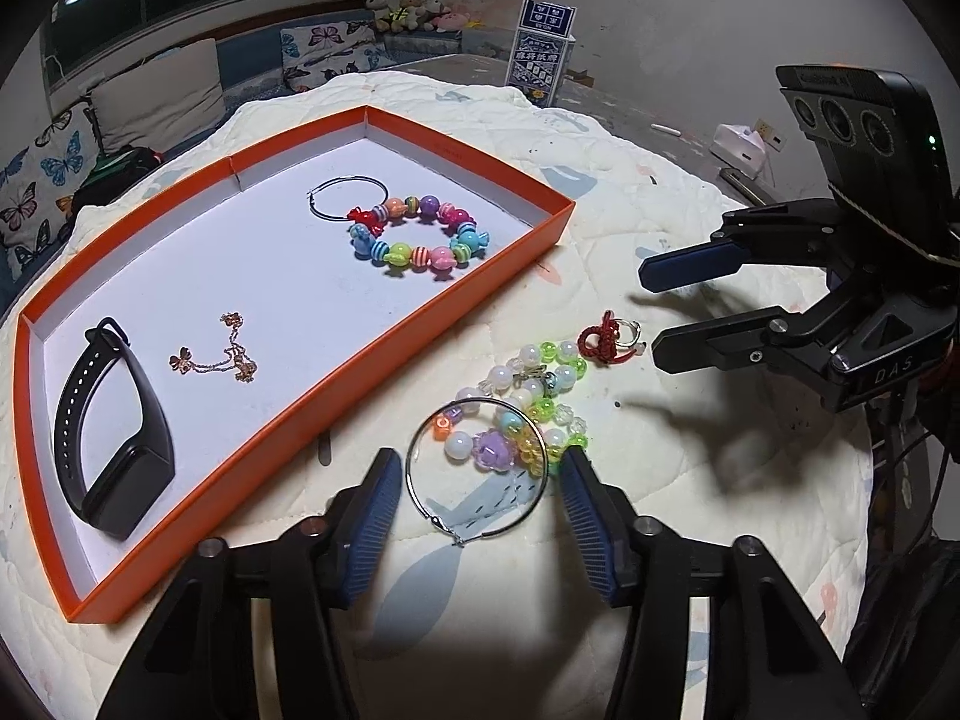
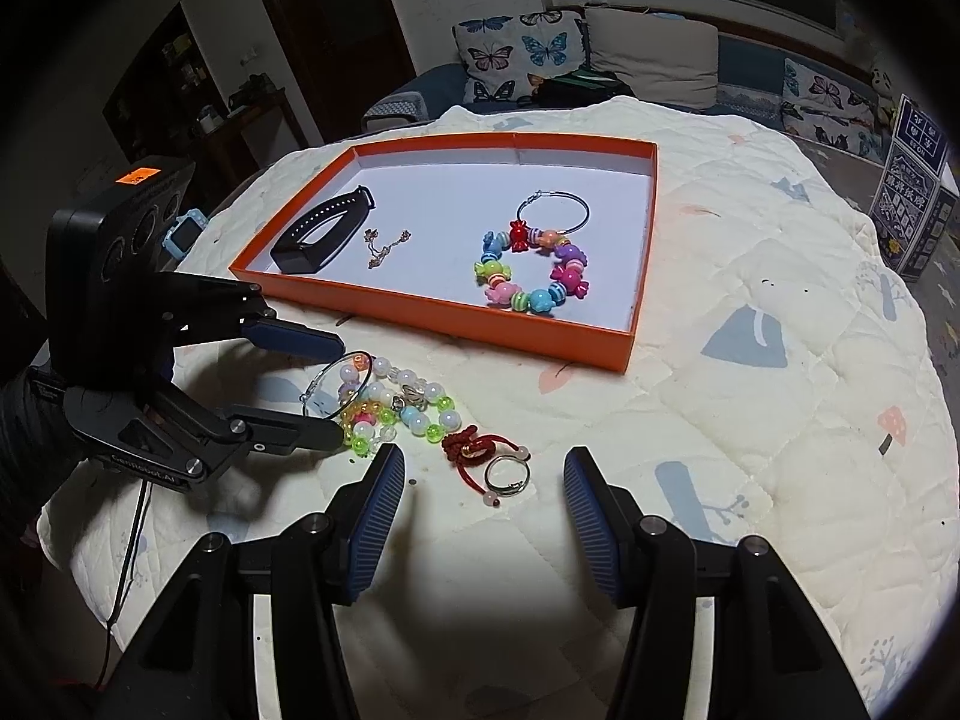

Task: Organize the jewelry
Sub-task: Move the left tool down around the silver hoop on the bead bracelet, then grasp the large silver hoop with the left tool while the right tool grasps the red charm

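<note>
While both of our tools hang low over the quilted desk [image 1: 660, 456], each has its ribbed blue pads spread wide and grips nothing. Our left tool [image 1: 480, 480] sits low with its fingers on either side of a thin silver hoop earring [image 1: 477, 468], not touching it, and that hoop overlaps a pastel bead bracelet [image 1: 540, 396] of pearly, green and lilac beads. Our right tool [image 2: 483, 480] points at a red knotted cord [image 2: 474, 447] and a slim silver ring [image 2: 507, 474] lying just beside each other between its open fingers.

Behind these loose pieces rests a shallow orange tray [image 2: 420, 315] with a white floor — inside it lie a matte black fitness band [image 1: 111, 426], a fine rose-gold chain [image 1: 225, 357], a second silver hoop [image 1: 348, 198] and a glossy candy-bead bracelet [image 1: 420, 237] touching that hoop.

The cover is cream, stitched in soft puffy squares with small printed shapes. Around it we see butterfly-print cushions [image 2: 516, 57], a row of plush toys [image 1: 414, 9], a blue printed box [image 1: 543, 57] and a dark window — the room is dim
</note>
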The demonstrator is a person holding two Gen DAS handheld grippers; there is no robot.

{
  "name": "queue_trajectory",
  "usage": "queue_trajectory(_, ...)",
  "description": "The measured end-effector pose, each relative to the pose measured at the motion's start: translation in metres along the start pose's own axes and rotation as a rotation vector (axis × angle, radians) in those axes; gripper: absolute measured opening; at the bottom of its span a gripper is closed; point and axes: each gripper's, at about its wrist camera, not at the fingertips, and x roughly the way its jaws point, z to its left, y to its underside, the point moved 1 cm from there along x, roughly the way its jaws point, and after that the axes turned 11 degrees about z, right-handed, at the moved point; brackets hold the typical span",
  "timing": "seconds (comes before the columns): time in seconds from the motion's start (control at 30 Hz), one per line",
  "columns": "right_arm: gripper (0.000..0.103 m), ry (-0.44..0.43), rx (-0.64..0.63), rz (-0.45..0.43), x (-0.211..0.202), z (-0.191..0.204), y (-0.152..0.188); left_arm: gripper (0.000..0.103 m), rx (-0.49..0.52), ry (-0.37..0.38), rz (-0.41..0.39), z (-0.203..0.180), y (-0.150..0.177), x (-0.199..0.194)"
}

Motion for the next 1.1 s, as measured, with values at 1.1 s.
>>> queue_trajectory(1.1, 0.024, 0.076, -0.127, 0.03, 0.024, 0.015, -0.009, 0.051, -0.171, -0.061, -0.123, 0.004, 0.038, -0.053)
